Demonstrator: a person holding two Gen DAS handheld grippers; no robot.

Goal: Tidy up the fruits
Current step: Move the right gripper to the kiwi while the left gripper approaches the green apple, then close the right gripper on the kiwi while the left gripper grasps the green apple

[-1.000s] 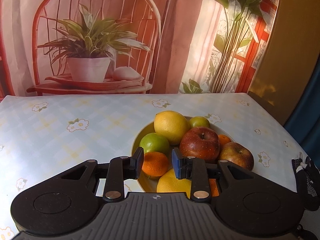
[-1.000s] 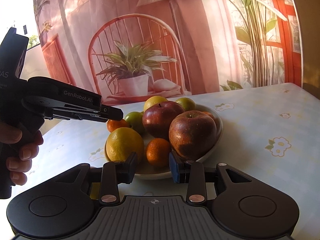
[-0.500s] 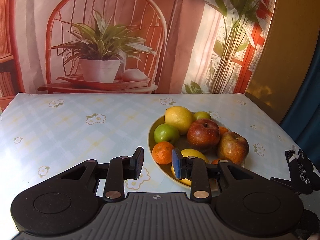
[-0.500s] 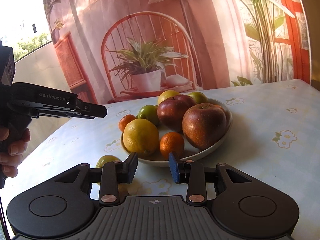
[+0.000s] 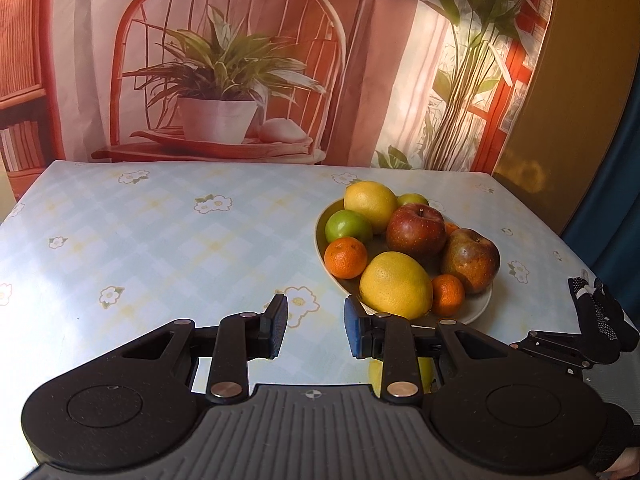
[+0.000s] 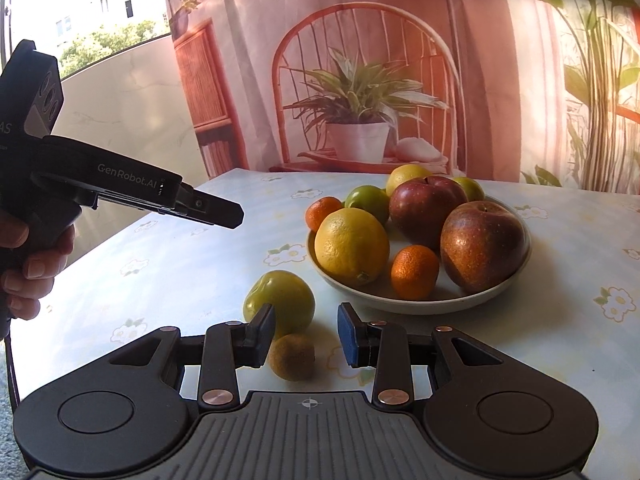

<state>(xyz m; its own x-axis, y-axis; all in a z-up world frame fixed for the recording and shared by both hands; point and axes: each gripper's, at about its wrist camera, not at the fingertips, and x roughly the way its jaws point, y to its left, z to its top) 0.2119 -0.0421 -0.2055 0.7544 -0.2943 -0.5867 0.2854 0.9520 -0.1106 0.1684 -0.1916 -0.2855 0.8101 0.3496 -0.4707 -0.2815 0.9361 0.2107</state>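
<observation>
black left gripper (image 5: 316, 326) spread over the flowered tablecloth (image 5: 160, 240), plate (image 5: 478, 307) of fruit ahead to its right. right gripper (image 6: 307, 334) likewise spread, holding nothing; green apple (image 6: 280, 306) and kiwi (image 6: 291, 356) just ahead of its left finger, beside the plate.

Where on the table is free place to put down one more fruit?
Bare cloth lies left of the plate, out to the table's left edge. The plate itself is crowded. Before it, a green fruit and a kiwi take the near spot.
</observation>
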